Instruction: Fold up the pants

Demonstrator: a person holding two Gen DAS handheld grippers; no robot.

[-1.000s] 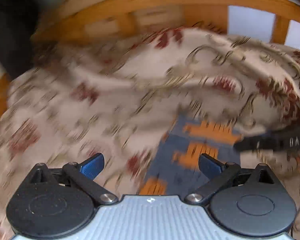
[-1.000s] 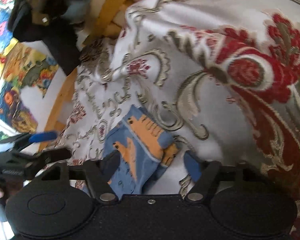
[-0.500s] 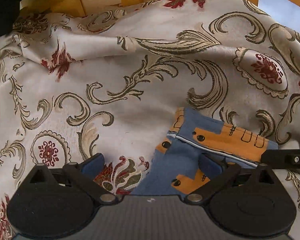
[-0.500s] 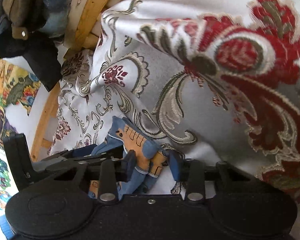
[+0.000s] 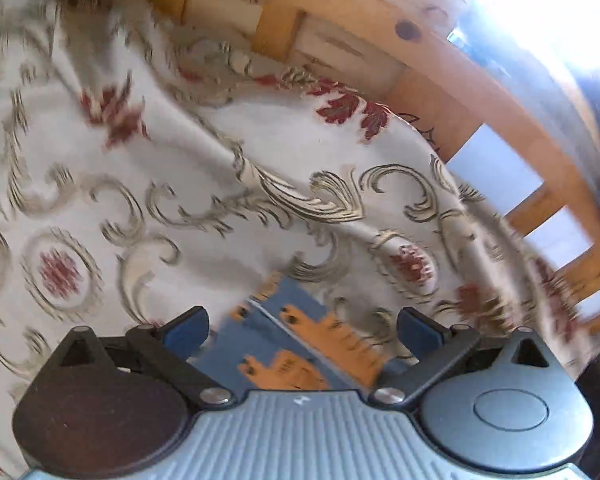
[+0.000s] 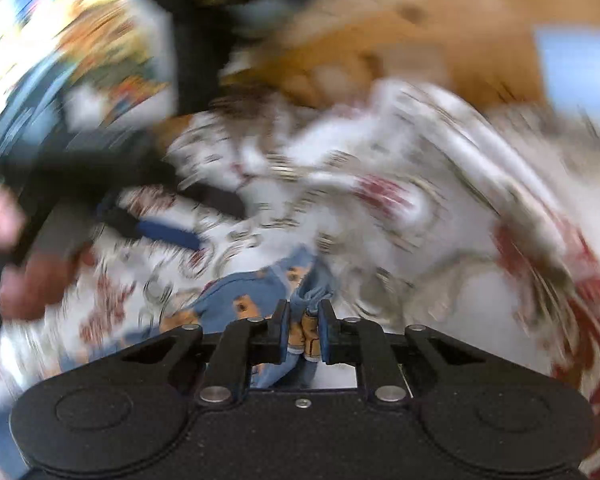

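Small blue pants [image 5: 300, 344] with an orange animal print lie on a cream floral bedspread [image 5: 204, 184]. My left gripper [image 5: 302, 330] stands open right over them, one blue finger on each side of the cloth. In the blurred right wrist view my right gripper [image 6: 303, 332] is shut on a bunched fold of the pants [image 6: 240, 300], which trail off to the left. The left gripper's blue finger [image 6: 168, 234] and a hand [image 6: 32, 280] show at the left of that view.
A curved wooden bed frame [image 5: 440, 60] with slats runs behind the bedspread. The bedspread bunches into raised folds [image 6: 440, 152] at the right. Dark clothing [image 6: 188, 60] and colourful pictures [image 6: 80, 40] are at the upper left of the right wrist view.
My right gripper has shut on a fold of the pants and is swinging fast with it. The left gripper has shifted and tilted, staying open over the pants.
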